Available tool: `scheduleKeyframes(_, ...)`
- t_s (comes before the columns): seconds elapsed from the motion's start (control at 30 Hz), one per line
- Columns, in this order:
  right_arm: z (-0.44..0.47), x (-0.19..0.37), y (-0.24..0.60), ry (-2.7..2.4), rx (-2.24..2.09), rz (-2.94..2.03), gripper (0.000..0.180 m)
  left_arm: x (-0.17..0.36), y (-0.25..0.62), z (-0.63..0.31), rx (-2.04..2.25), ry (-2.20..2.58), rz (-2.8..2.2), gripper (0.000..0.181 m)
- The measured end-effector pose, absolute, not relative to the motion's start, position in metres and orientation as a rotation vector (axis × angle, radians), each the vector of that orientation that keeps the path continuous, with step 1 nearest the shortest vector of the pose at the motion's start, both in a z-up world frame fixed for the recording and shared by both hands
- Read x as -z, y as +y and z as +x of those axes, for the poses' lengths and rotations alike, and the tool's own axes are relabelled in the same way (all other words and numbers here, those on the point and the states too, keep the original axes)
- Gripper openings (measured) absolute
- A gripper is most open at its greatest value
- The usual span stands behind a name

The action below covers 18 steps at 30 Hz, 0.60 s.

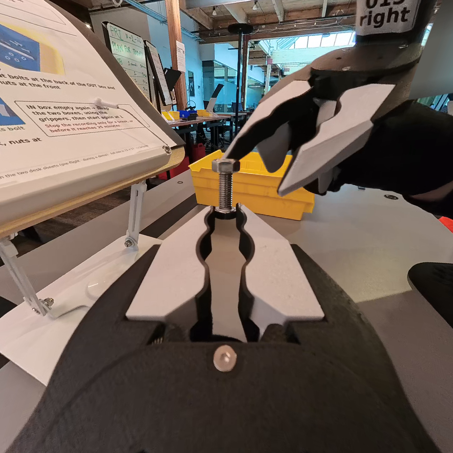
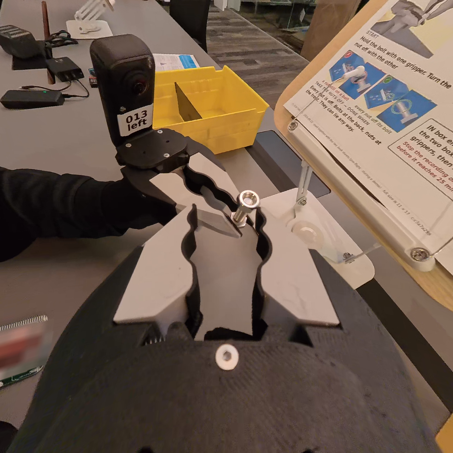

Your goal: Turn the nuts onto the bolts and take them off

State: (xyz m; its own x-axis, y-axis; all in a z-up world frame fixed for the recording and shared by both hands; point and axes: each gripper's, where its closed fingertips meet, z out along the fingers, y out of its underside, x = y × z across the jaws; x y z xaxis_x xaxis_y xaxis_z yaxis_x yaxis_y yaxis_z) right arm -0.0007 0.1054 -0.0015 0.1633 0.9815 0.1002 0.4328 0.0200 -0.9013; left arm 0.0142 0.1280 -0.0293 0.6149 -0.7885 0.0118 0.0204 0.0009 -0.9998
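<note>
A steel bolt [image 1: 225,188] stands upright, thread pointing up, with a hex nut [image 1: 225,166] at its top end. My left gripper [image 1: 225,208] is shut on the bolt's lower end and holds it just above the grey table. My right gripper [image 1: 253,175] comes in from the upper right, open; one fingertip touches the nut's top and the other hangs to the right. In the right wrist view, the nut [image 2: 248,199] sits just past my open right gripper [image 2: 225,209], close to its right finger. The left gripper [image 2: 235,225] holds the bolt [image 2: 238,215] from the left.
A yellow bin [image 1: 252,193] with a black divider [image 2: 187,105] stands just behind the bolt. A slanted instruction board [image 1: 73,122] on a white stand [image 2: 331,245] overhangs beside the grippers. Black electronics and cables [image 2: 31,98] lie farther back on the grey table [image 1: 355,245]. My left and right fingertips are right by each other.
</note>
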Motion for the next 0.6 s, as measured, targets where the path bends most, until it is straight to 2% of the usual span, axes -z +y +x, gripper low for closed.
scheduleKeyframes(0.07, 0.000, 0.002, 0.102, -1.418, -0.785, -1.550, 0.040, 0.029, 0.128, 0.013, 0.723, 0.689, -1.442, 0.015)
scheduleKeyframes(0.1, 0.000, 0.001, 0.098, -1.434, -0.800, -1.544, 0.025, 0.029, 0.129, 0.012, 0.725, 0.684, -1.441, 0.015)
scheduleKeyframes(0.13, 0.001, 0.000, 0.095, -1.440, -0.812, -1.539, 0.022, 0.028, 0.129, 0.011, 0.727, 0.681, -1.442, 0.015)
scheduleKeyframes(0.3, 0.003, -0.006, 0.112, -1.357, -0.791, -1.551, 0.043, 0.029, 0.128, 0.013, 0.725, 0.689, -1.444, 0.015)
scheduleKeyframes(0.47, -0.003, 0.001, 0.105, -1.399, -0.801, -1.548, 0.046, 0.030, 0.129, 0.014, 0.726, 0.690, -1.445, 0.015)
scheduleKeyframes(0.5, -0.003, 0.002, 0.104, -1.407, -0.798, -1.546, 0.043, 0.030, 0.129, 0.013, 0.725, 0.688, -1.445, 0.015)
scheduleKeyframes(0.57, -0.001, 0.001, 0.098, -1.430, -0.822, -1.536, 0.017, 0.029, 0.129, 0.011, 0.730, 0.678, -1.443, 0.015)
scheduleKeyframes(0.6, 0.000, -0.001, 0.098, -1.422, -0.833, -1.533, 0.017, 0.028, 0.130, 0.010, 0.734, 0.674, -1.443, 0.015)
